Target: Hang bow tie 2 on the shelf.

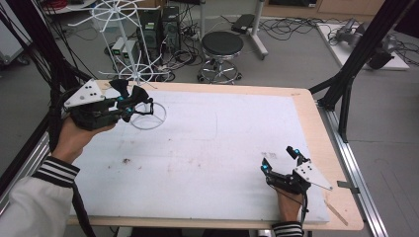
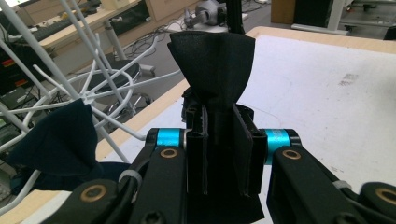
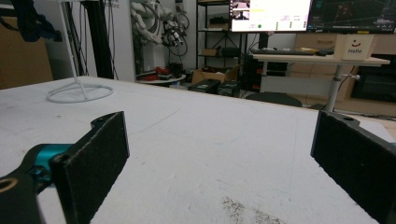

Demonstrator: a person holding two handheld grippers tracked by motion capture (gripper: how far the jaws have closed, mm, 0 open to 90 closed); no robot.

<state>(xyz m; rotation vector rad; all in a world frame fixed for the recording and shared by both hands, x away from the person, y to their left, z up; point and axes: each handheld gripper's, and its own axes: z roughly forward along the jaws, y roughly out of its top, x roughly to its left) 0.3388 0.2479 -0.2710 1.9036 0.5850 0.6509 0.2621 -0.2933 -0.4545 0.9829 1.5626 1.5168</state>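
Note:
My left gripper (image 1: 127,101) is raised over the table's far left corner, held in a hand with a striped cuff. In the left gripper view it (image 2: 219,122) is shut on a piece of black cloth (image 2: 212,65) that fans out above the pads. Just beyond stands a white wire rack (image 1: 148,116); its arms (image 2: 84,79) carry a dark navy cloth (image 2: 60,140). My right gripper (image 1: 280,159) rests on the white mat near the front right. It (image 3: 219,154) stands open with nothing between its pads (image 3: 95,154).
The white mat (image 1: 222,148) covers a wooden table (image 1: 316,123). The rack's round base (image 3: 79,93) sits at the mat's far left. Behind the table are a black stool (image 1: 222,47), computer towers (image 1: 158,27) and floor cables. A black frame post (image 1: 356,59) rises at the right.

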